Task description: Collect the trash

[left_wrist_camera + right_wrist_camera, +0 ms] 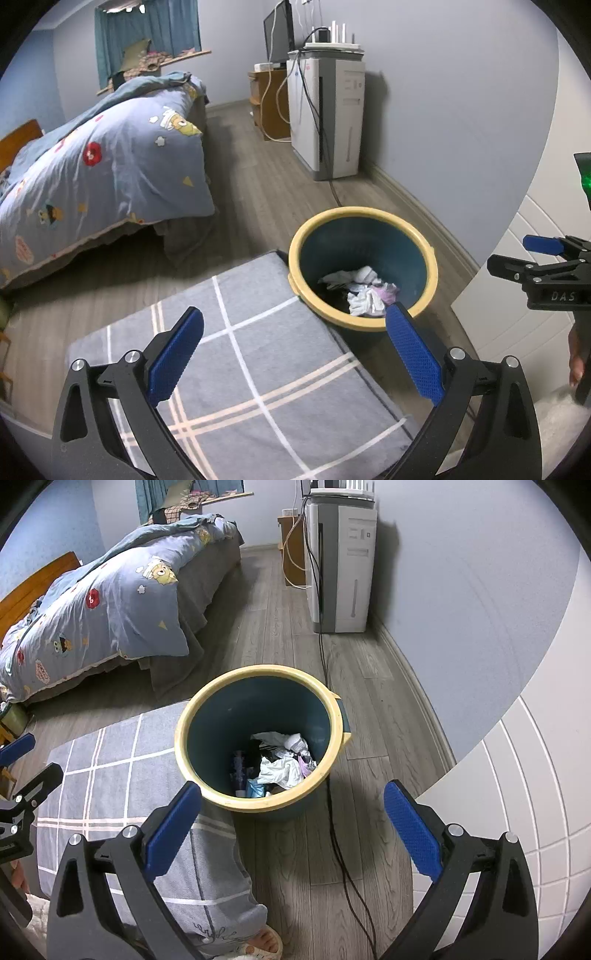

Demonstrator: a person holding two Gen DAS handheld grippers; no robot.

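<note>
A dark teal bin with a yellow rim (pixel 364 218) (pixel 221 801) stands on the wood floor. Crumpled white tissues and wrappers (pixel 364 290) (pixel 282 762) lie at its bottom. My left gripper (pixel 295 347) is open and empty, above a grey checked rug, with the bin just ahead to the right. My right gripper (pixel 291 819) is open and empty, held above the floor just in front of the bin. The right gripper also shows at the right edge of the left wrist view (pixel 543 254).
A grey checked rug (pixel 258 369) (pixel 110 775) lies left of the bin. A bed with a blue quilt (pixel 103 158) (pixel 99 605) is at the left. A white tower appliance (pixel 325 114) (pixel 340 565) stands by the wall; its black cable (pixel 340 842) runs past the bin. A white door (pixel 517 794) is at right.
</note>
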